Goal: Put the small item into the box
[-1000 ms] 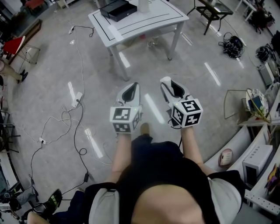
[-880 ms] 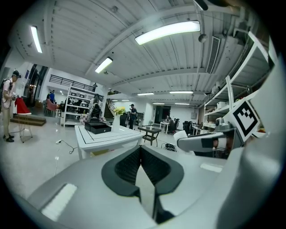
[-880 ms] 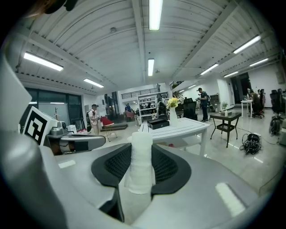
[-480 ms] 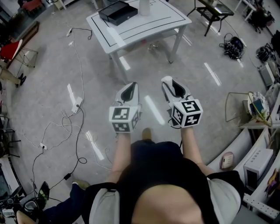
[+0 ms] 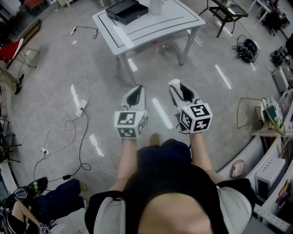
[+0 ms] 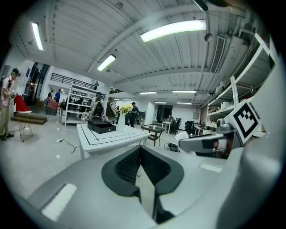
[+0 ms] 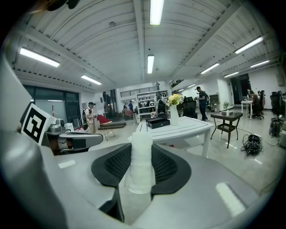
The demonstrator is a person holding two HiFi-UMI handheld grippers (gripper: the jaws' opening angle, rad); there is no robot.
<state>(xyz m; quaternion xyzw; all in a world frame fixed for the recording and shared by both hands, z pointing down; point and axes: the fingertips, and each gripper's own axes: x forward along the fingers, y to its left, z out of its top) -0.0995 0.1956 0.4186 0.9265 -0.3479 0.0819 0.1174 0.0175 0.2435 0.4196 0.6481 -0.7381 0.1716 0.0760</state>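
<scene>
- The right hand-held gripper (image 7: 142, 150) is closed on the small white item (image 7: 142, 165). The item has bumpy ridges and stands up straight between the two black pads, poking out above them.
- The left hand-held gripper (image 6: 140, 152) is closed too, with its pads pressed together and nothing between them.
- In the head view, the left hand-held gripper (image 5: 136, 89) and the right hand-held gripper (image 5: 176, 85) are held side by side, a little apart, above the floor (image 5: 151, 73).
- Both point toward the white desk (image 5: 158, 25), which is well apart from them.
- The black box (image 5: 127, 10) sits on the desk near its far left corner.
- A white vase (image 7: 174, 114) with yellow flowers (image 7: 174, 99) stands on the desk, just beside the box.
- The floor between the hand-held grippers and the near edge of the desk is bare and shiny.
- Thin cables (image 5: 75, 121) lie in loops on the floor, off to the left.
- A dark side table (image 5: 227, 11) stands to the right of the desk.
- Another person (image 5: 52, 203) is low down in the left corner of the head view.
</scene>
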